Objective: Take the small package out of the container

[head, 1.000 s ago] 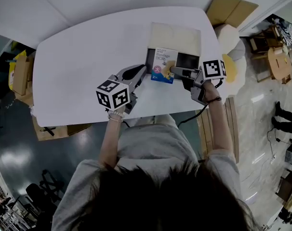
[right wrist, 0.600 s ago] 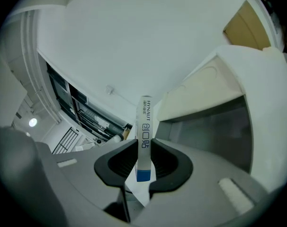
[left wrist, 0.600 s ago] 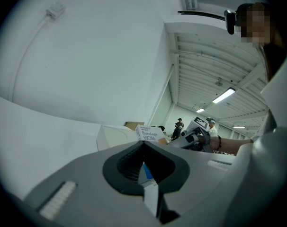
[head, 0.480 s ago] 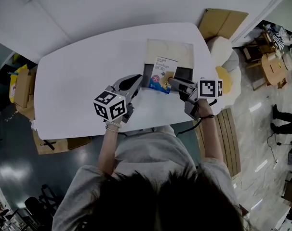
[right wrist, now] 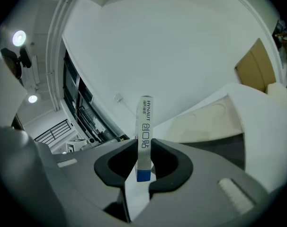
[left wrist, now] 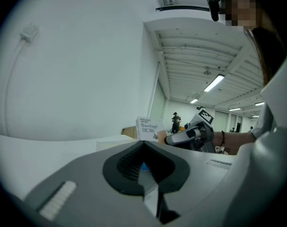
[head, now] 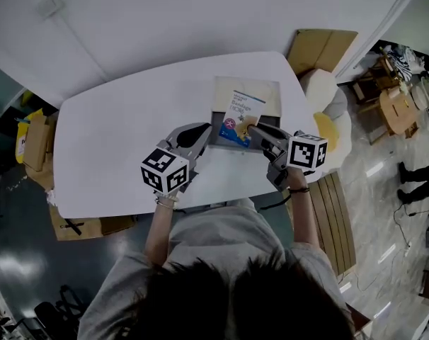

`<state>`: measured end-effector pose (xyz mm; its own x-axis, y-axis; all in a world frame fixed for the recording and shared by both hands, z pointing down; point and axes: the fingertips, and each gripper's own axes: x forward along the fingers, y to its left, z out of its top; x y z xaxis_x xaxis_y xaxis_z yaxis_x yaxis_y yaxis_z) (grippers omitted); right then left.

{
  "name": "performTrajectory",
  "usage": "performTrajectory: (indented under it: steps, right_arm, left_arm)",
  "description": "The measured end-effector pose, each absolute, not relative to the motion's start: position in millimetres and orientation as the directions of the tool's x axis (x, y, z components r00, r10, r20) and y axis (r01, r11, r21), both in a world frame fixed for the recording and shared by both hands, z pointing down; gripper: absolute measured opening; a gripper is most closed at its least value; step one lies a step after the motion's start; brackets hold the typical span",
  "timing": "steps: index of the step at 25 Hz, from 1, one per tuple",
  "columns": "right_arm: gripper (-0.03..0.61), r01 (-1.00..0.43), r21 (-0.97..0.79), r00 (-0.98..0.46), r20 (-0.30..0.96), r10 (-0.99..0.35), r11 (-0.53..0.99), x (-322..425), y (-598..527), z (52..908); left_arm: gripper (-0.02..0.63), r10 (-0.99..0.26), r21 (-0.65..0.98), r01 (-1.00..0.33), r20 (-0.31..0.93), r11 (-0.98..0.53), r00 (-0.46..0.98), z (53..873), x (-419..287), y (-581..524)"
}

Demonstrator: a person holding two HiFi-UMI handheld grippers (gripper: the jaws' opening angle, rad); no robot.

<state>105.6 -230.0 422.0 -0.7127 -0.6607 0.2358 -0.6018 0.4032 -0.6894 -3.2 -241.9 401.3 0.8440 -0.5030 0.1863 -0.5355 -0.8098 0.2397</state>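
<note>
Cardboard boxes [head: 32,137] crowd the dark floor at far left, beside a white, rounded tabletop [head: 115,129] seen from the head view. Over the tabletop's near side, the person's left tongs [head: 204,128] point at the left wall of an open container [head: 269,98], tips just beside it. The left gripper view shows them clenched, tips meeting (a fleck of blue shows in the gap behind them, too small to identify). The left marker cube [head: 165,172] rides above that wrist.

At centre, a bandage box [head: 240,112], white with a blue lower end, stands upright over the container's dark compartment, its printed face toward the person. Whether its lower edge has cleared the rim cannot be told from above. From the left gripper view it shows raised above the pale container.

The right tongs [head: 252,127] grasp the bandage box from the right. In the right gripper view the box is seen edge-on, pinched across its thin sides near the blue end, with the container's cream lid [right wrist: 214,119] behind. The right marker cube [head: 307,152] sits over the right hand.

Further right, flattened cardboard [head: 321,48] leans by the wall and wooden slats [head: 336,211] lie on the pale floor.
</note>
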Motion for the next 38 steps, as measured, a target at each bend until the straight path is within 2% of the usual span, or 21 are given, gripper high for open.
performTrajectory:
  steps: [12,25,38]
  right_arm:
    - [0.103,-0.696,-0.541,-0.625,0.133,-0.769,0.472,112.2,-224.7,387.2]
    - [0.103,-0.823,-0.327,-0.519,0.101,-0.849,0.464,132.4,-212.3,359.2]
    - [0.103,-0.851,-0.275,-0.483,0.074,-0.873,0.448,142.0,-212.6,350.3]
  left_arm:
    - [-0.011,-0.507,0.211,-0.526,0.142,-0.824,0.85,385.3,-8.1,-239.7]
    - [-0.011,-0.515,0.186,-0.524,0.1,-0.831,0.851,364.2,-10.0,-237.7]
    - [-0.011,-0.515,0.167,-0.524,0.096,-0.835,0.852,358.9,-7.0,-242.7]
